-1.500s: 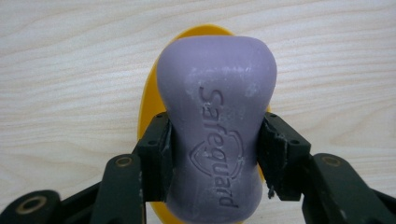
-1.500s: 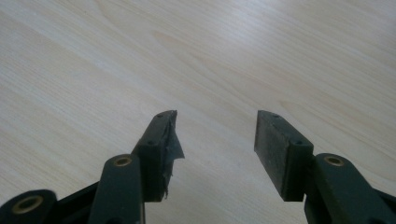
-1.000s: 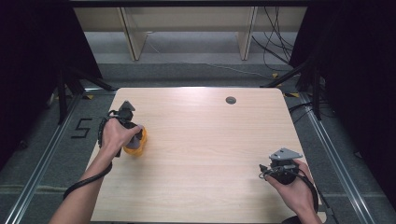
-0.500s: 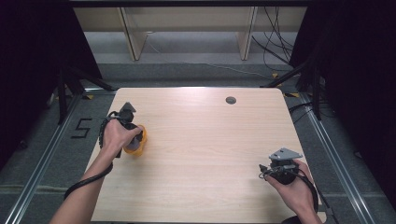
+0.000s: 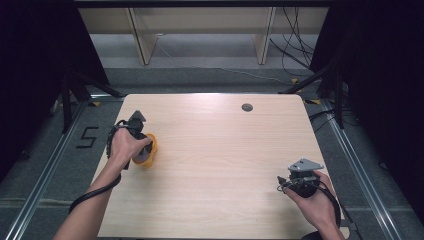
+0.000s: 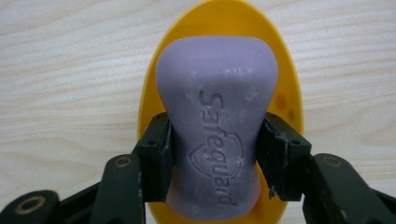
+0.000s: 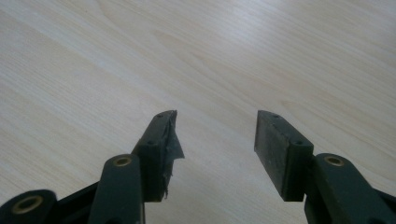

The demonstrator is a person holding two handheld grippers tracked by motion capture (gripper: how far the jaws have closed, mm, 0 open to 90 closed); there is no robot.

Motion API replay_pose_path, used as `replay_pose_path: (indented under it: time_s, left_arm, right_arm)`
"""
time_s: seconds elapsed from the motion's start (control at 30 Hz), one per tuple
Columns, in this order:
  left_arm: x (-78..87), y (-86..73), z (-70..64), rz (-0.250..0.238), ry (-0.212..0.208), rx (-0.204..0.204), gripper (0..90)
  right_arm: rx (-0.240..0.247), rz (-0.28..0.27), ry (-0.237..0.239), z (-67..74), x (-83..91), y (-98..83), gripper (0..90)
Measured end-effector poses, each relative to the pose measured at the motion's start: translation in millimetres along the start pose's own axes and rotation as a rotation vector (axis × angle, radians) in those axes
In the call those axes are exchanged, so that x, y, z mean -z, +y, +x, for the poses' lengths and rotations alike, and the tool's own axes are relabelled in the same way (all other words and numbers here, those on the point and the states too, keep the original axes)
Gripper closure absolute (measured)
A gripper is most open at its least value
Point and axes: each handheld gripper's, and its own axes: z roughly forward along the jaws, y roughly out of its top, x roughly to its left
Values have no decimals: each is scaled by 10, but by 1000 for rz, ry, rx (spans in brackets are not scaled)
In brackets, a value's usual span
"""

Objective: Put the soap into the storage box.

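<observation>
A pale purple bar of soap (image 6: 215,126), stamped with a brand name, lies in a yellow oval soap dish (image 6: 285,79) on the wooden table. My left gripper (image 6: 215,158) is shut on the soap, its black pads pressing the bar's narrow waist from both sides. From above, the left gripper (image 5: 142,150) points down at the yellow dish (image 5: 150,150) near the table's left edge, with a hand around it. My right gripper (image 7: 215,140) stands open over bare wood, nothing between its jaws. It rests in a hand at the front right corner (image 5: 282,184).
The light wooden table (image 5: 220,165) has a small round dark grommet (image 5: 247,107) near its far edge. A cable trails from the left gripper along the forearm. Dark floor, metal rails and shelf legs surround the table.
</observation>
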Motion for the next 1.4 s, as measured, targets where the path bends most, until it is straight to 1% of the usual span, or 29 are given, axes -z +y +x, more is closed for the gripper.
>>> replay_pose_path:
  time_s: [0.03, 0.07, 0.1, 0.13, 0.23, 0.3, 0.33, 0.4, 0.53, 0.6, 0.67, 0.77, 0.8, 0.83, 0.93, 0.97, 1.0, 1.03, 1.07, 1.1, 1.13, 1.17, 1.2, 1.23, 1.27, 1.3, 1.33, 1.37, 1.4]
  left_arm:
    - [-5, 1, 8, -1, -4, -14, 487]
    - [-9, -4, -9, -12, -5, 4, 483]
    - [-13, -6, -14, -32, 0, 4, 477]
    - [-3, -8, -18, -45, 9, 1, 460]
    - [57, -4, 4, -54, 6, -30, 447]
    - [101, -7, -3, -75, 11, -28, 403]
    - [155, -32, 0, -97, 8, -51, 397]
    - [185, -45, 3, -102, 7, -58, 386]
    - [272, -133, 23, -168, -12, -75, 371]
    - [326, -194, 33, -212, -24, -72, 371]
    - [400, -273, 38, -238, -30, -61, 371]
    - [469, -414, 52, -300, -34, -88, 370]
    - [487, -526, 56, -359, -36, -112, 354]
    - [487, -526, 56, -359, -36, -112, 335]
    - [477, -714, 57, -442, -36, -130, 321]
    - [438, -870, 56, -477, -58, -143, 303]
    - [438, -870, 56, -477, -58, -143, 295]
    - [366, -1041, 72, -509, -73, -150, 286]
    - [315, -1128, 74, -547, -88, -136, 285]
    - [269, -1219, 80, -615, -107, -125, 299]
    - [269, -1219, 80, -615, -107, -125, 330]
    - [236, -1311, 73, -685, -115, -113, 330]
    - [200, -1396, 71, -736, -97, -114, 342]
    - [163, -1471, 74, -765, -91, -114, 349]
    - [140, -1526, 67, -754, -100, -113, 354]
    - [121, -1589, 38, -758, -117, -117, 352]
    - [121, -1589, 38, -758, -117, -117, 353]
    - [126, -1615, 21, -753, -98, -125, 353]
    - [115, -1626, 2, -753, -111, -130, 357]
  right_arm:
    - [0, 0, 1, 0, -1, 0, 490]
    - [-1, 1, 1, 1, -1, 0, 490]
    - [-12, 6, 3, 10, 1, -1, 490]
    - [-1, 2, 2, 2, 0, 0, 490]
    - [-1, 1, 1, 1, -1, -1, 490]
    - [-1, 2, 2, 1, -1, -1, 490]
    - [-1, 3, 1, 1, -1, -1, 490]
    - [-1, 2, 2, 1, 0, -1, 489]
    - [0, 1, 1, 1, 1, -1, 490]
    - [0, 2, 1, 1, 1, -1, 489]
    - [-3, 3, 0, 2, 1, -2, 489]
    - [0, 2, 0, 2, 1, 0, 489]
    - [-10, 7, 1, 11, 3, -1, 489]
    - [-10, 7, 1, 11, 3, -1, 489]
    - [2, 3, -2, 4, 6, 1, 489]
    - [2, 2, -3, 4, 7, -1, 489]
    - [2, 1, -3, 2, 5, -1, 489]
    - [2, -1, -1, 1, 4, 0, 489]
    - [0, -1, -3, 4, 5, 0, 489]
    - [-6, -2, -3, 9, 4, 2, 489]
    - [-6, -2, -3, 9, 4, 2, 489]
    - [-3, -1, -3, 7, 4, 1, 489]
    - [-2, 0, -3, 7, 2, 1, 489]
    - [-3, -1, -3, 7, -1, 1, 489]
    - [-9, -3, -4, 10, -2, 5, 489]
    - [28, -16, -9, -8, -12, 3, 489]
    - [11, -26, -10, 9, -20, 8, 489]
    - [11, -26, -10, 9, -20, 8, 489]
    - [-18, -5, -3, 34, -6, 15, 489]
